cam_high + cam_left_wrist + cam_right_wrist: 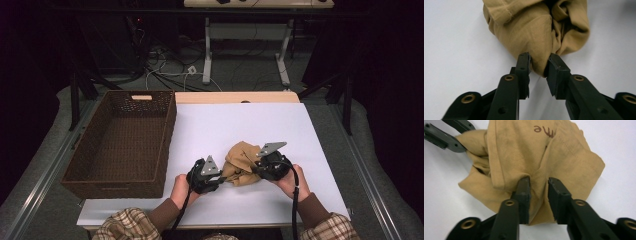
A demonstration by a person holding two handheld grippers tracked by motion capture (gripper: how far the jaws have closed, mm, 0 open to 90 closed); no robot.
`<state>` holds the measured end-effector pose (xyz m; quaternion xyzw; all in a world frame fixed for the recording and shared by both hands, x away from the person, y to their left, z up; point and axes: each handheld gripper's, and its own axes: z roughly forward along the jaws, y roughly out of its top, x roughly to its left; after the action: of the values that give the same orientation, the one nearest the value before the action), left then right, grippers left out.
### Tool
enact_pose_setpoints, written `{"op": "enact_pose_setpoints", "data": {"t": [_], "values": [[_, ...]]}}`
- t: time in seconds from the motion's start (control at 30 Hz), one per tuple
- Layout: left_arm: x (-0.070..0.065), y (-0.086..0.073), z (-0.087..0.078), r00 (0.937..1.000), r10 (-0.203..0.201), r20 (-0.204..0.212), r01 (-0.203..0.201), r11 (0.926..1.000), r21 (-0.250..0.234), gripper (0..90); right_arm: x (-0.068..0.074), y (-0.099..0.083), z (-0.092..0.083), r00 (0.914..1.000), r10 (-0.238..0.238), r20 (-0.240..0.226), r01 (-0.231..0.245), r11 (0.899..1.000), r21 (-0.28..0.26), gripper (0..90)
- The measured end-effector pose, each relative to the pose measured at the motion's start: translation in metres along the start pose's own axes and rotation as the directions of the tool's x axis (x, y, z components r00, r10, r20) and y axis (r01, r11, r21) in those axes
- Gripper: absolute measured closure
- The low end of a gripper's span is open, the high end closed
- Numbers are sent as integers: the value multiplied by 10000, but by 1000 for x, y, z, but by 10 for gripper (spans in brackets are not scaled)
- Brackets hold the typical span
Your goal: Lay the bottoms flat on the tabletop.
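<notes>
Pinching one tan cloth (pixel 242 163), left hand-held gripper (pixel 218 181) and right hand-held gripper (pixel 256 169) flank it beside one basket (pixel 90 172).

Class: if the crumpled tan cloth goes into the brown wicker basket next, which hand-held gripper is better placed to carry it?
Probably the left hand-held gripper: it grips the crumpled tan cloth on the side nearer the brown wicker basket.

Both hands low, left gripper (pixel 216 179) and right gripper (pixel 256 166) facing inward, fingers pinching.

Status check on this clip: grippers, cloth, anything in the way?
Left gripper pinching a fold of the tan cloth. Right gripper straddling another fold, grip unclear. Basket stands apart; nothing blocking.
</notes>
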<state>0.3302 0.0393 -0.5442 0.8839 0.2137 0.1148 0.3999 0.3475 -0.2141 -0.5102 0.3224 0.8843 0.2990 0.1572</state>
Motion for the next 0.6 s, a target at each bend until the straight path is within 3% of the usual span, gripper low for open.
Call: {"op": "enact_pose_setpoints", "data": {"t": [0.2,0.43,0.53,0.6], "values": [[0,2,-1,10000,-34,-28,33,9996,-284,601,2,4,-8,9997,3,-242,-11,9995,-321,528],[-2,6,1,9998,32,-182,-39,9991,-427,536,10,11,-11,9988,-2,-483,-29,9979,-649,325],[-3,7,4,9993,71,-363,-85,9992,-397,542,15,15,-11,9984,-87,-563,42,9969,-791,274],[-4,8,5,9985,168,-512,-187,9991,-373,596,18,18,-12,9979,-164,-626,111,9963,-848,251]]}}
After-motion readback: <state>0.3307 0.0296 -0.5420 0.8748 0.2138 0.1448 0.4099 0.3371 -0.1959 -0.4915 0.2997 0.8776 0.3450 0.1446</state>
